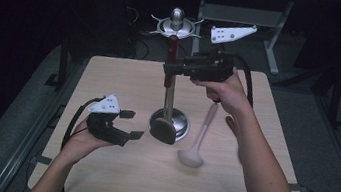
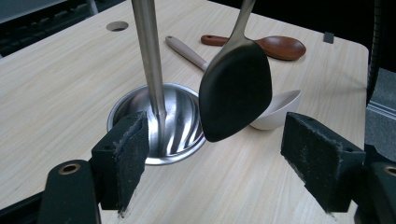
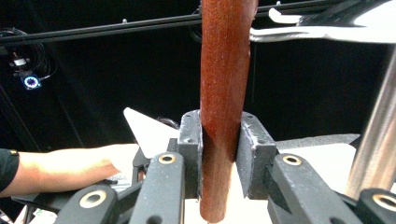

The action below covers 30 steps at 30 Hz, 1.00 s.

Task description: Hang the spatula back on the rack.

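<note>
Right gripper view: right tongs [image 3: 219, 154] are clamping the spatula's red-brown handle [image 3: 223, 93] at centre frame; left tongs [image 2: 215, 158] are gaping wide, lower frame, holding nothing over the worktop [image 2: 56, 79].

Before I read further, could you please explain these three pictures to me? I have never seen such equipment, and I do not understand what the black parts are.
A person holds two hand tools with black fingers. One picture looks down from above; the others come from cameras riding on each tool. The right gripper is shut on the red wooden handle of a black spatula, held upright beside a metal stand. The left gripper is open, holding nothing. On the wooden table lie a pale ladle and a brown wooden spoon.
</note>
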{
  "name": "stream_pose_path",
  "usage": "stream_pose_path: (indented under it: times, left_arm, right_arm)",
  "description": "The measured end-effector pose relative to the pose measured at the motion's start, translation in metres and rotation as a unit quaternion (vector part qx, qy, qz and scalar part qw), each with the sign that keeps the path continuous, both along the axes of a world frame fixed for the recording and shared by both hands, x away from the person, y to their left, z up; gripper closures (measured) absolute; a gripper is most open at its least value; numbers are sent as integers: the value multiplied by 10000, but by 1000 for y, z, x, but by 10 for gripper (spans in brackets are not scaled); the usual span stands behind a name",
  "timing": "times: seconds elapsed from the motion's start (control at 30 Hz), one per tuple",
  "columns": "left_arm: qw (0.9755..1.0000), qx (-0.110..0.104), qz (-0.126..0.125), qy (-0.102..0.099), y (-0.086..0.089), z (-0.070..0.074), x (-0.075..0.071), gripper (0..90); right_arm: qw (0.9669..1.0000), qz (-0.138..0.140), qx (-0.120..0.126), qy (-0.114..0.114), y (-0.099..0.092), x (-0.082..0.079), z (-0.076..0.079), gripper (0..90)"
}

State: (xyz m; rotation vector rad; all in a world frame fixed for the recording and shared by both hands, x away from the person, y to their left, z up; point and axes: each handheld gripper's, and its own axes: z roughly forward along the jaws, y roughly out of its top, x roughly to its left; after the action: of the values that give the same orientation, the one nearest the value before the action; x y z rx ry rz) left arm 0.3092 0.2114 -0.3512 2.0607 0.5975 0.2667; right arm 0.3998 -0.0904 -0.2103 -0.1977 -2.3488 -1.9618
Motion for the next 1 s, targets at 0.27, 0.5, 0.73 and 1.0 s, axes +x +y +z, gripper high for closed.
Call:
stream_pose_path:
  times: [0.27,0.5,0.73,1.0]
  left_arm:
    - [10000,25,-23,-18,-1,0,0,231]
    - [10000,25,-6,-28,-1,0,0,227]
    - [10000,29,-9,-33,-1,0,0,227]
    - [10000,36,-17,-33,-2,0,0,227]
  right_arm:
    - [10000,-21,-2,4,-2,4,-1,728]
    - [10000,7,-3,24,-1,6,-3,725]
    - [10000,-77,-21,-15,-2,4,-4,716]
    - [9999,-167,25,-8,-5,4,-5,703]
